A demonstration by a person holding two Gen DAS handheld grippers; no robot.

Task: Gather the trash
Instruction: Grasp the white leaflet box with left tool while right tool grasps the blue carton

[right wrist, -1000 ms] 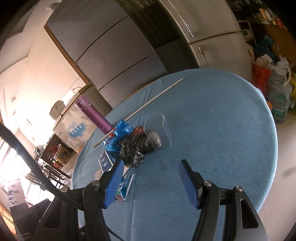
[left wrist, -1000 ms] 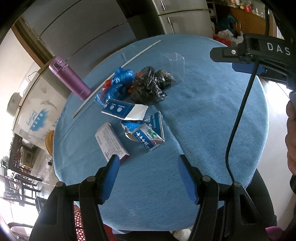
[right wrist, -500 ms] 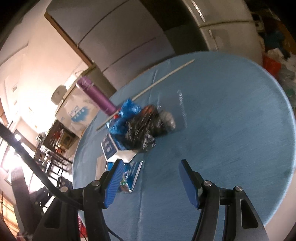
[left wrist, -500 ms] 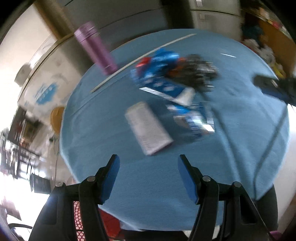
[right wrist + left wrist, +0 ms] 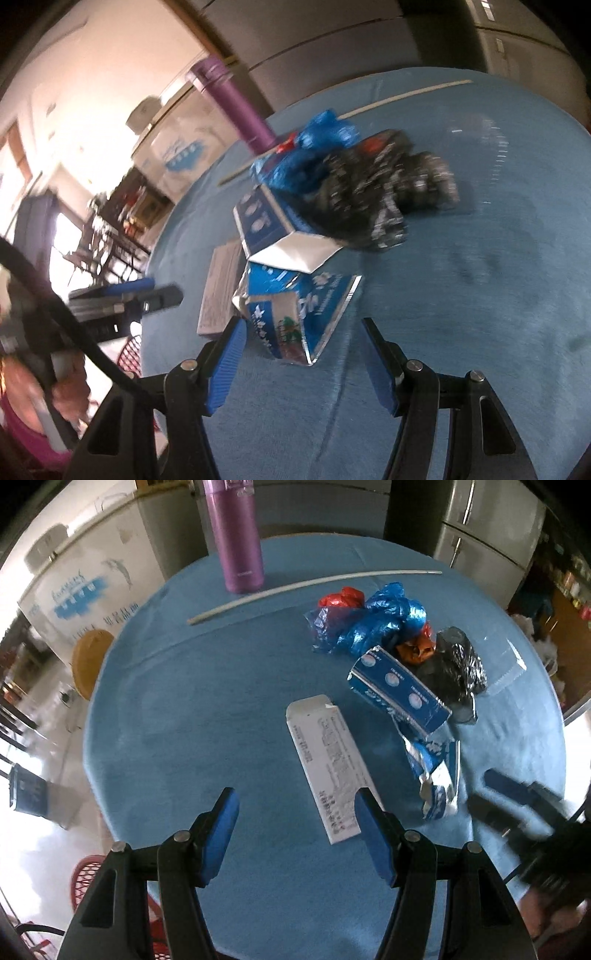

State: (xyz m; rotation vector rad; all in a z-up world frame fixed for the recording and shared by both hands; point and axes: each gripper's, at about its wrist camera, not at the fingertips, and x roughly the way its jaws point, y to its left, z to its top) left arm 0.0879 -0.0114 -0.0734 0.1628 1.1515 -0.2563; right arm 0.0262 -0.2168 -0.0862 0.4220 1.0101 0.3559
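1. Blue cloth covers the round table (image 5: pixel 207 709), and the trash lies in a loose cluster toward its right and far side.
2. Nearest the left gripper (image 5: pixel 295 830) is the white carton (image 5: pixel 327 768), lying flat with its long axis running near-to-far; its near end sits just beside the gripper's right finger, not between the pads.
3. That gripper's jaws stand apart with nothing between them.
4. The right gripper (image 5: pixel 301 360), jaws also apart and empty, points at the torn blue milk carton (image 5: pixel 299 317), which lies just beyond its fingertips and roughly centred in the gap.
5. Blur makes that gap hard to judge, but no pad seems to touch the carton.
6. Farther off sit the blue box (image 5: pixel 399 690), the crumpled blue bag (image 5: pixel 376 624) and the black bag (image 5: pixel 458 664).
7. Judged by nearness, each hand has its own target.
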